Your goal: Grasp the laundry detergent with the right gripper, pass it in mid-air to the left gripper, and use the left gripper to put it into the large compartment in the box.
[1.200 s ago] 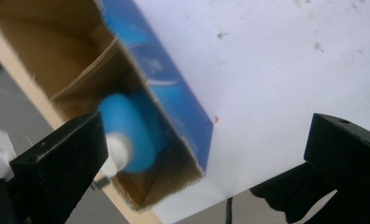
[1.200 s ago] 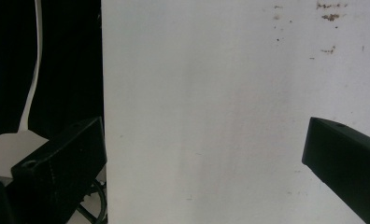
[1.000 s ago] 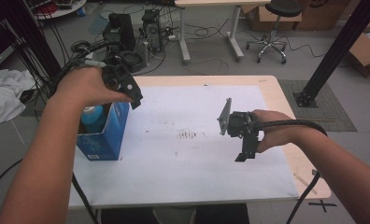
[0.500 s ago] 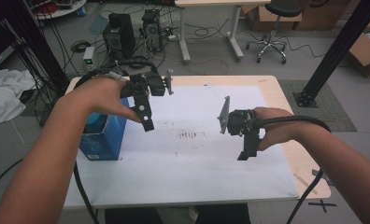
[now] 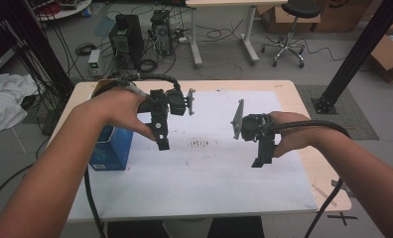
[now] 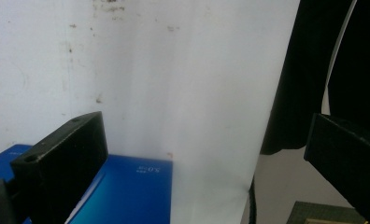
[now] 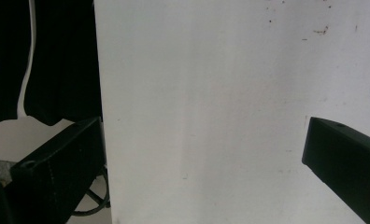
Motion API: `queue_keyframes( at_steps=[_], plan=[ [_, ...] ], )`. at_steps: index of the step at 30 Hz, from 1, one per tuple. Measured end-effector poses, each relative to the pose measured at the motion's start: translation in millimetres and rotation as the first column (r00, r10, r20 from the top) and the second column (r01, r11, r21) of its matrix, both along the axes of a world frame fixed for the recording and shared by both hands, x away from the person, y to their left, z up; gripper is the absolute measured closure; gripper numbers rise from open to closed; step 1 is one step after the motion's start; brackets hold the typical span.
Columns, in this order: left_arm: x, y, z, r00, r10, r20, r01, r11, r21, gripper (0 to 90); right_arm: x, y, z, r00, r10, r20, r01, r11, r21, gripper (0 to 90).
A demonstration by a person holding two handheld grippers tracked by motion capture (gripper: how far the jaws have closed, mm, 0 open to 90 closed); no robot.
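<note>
Two hand-held grippers, left (image 5: pixel 163 140) and right (image 5: pixel 260 157), hung with jaws apart; our box (image 5: pixel 110 148) stood near the table's (image 5: pixel 303 106) left edge. Reaching carelessly, we risked toppling it.

The right gripper (image 7: pixel 202 163) looks down along its two black jaws, which stand wide apart with nothing between them. Below lies a white sheet (image 7: pixel 220 93), faintly creased and speckled with small dark marks toward its top right corner (a faint blue line runs at the right edge). Past the sheet's left edge is darkness crossed by a white cable (image 7: pixel 28 60).
</note>
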State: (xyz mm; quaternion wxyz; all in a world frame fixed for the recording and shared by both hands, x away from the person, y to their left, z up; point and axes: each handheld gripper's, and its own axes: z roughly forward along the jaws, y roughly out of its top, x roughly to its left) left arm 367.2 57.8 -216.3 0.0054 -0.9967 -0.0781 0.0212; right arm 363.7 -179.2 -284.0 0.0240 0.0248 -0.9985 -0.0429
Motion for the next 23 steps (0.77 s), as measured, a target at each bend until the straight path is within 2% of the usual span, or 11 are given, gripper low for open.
queue_keyframes(
  at_steps=[4, 15, 23],
  plan=[
    [-1.2, 2.3, 0.2, 0.9999, 0.011, -0.006, -0.012, 0.9999, -0.009, 0.1, -0.7, 3.0, -1.0, 1.0, 0.007, -0.002, -0.007, 1.0, 0.001, 0.0],
    [-3.0, 0.4, 0.6, 1.0, -0.001, -0.008, 0.0, 0.9998, -0.021, 0.1, -1.5, 5.1, -1.7, 0.9999, 0.011, -0.002, -0.011, 1.0, 0.002, 0.0],
    [-2.7, -2.9, 0.9, 1.0, -0.007, 0.004, 0.007, 0.9997, -0.024, 0.1, -3.5, 5.8, -1.3, 1.0, 0.003, -0.002, -0.003, 1.0, 0.005, 0.0]
  ],
)
